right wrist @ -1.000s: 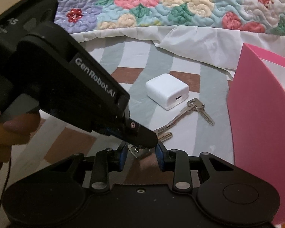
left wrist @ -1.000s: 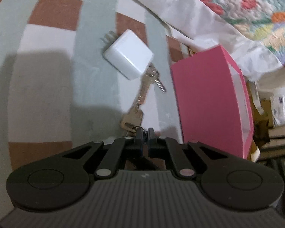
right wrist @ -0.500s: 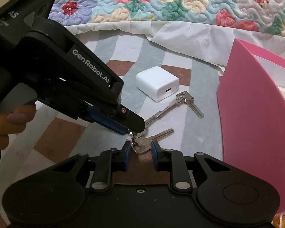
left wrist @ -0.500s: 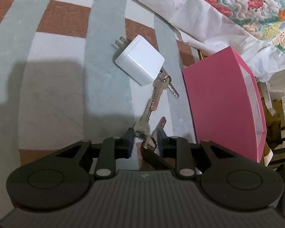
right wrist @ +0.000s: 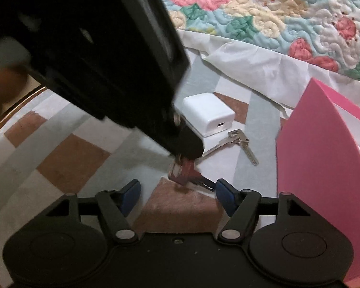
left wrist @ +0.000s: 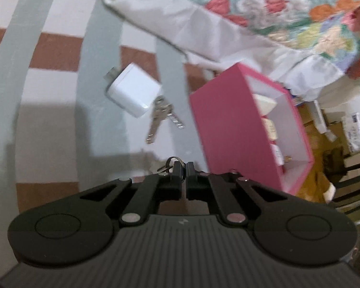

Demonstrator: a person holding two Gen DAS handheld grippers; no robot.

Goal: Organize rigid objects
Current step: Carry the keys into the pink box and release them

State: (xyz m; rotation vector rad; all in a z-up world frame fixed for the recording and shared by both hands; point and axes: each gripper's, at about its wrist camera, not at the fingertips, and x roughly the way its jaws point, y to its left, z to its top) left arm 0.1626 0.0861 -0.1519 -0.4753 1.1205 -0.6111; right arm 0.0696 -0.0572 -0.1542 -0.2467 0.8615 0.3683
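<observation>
Your left gripper (left wrist: pixel 183 168) clenched on key ring (left wrist: pixel 172 162), key dangling; thin ring may slip. Right gripper (right wrist: pixel 176 189) just opened, nothing between pads. Beyond: second keys (left wrist: pixel 162 115) touching charger (left wrist: pixel 133 91). Pink box (left wrist: pixel 230 124) right; dangling key may catch wall.

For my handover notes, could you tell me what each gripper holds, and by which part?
The left gripper is shut on the small metal key ring of a key set. The right gripper, jaws just opened, holds nothing.

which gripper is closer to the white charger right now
Left. The left gripper, shut on a key ring, hangs just in front of the white charger. The right gripper, jaws just opened and empty, sits farther back.
</observation>
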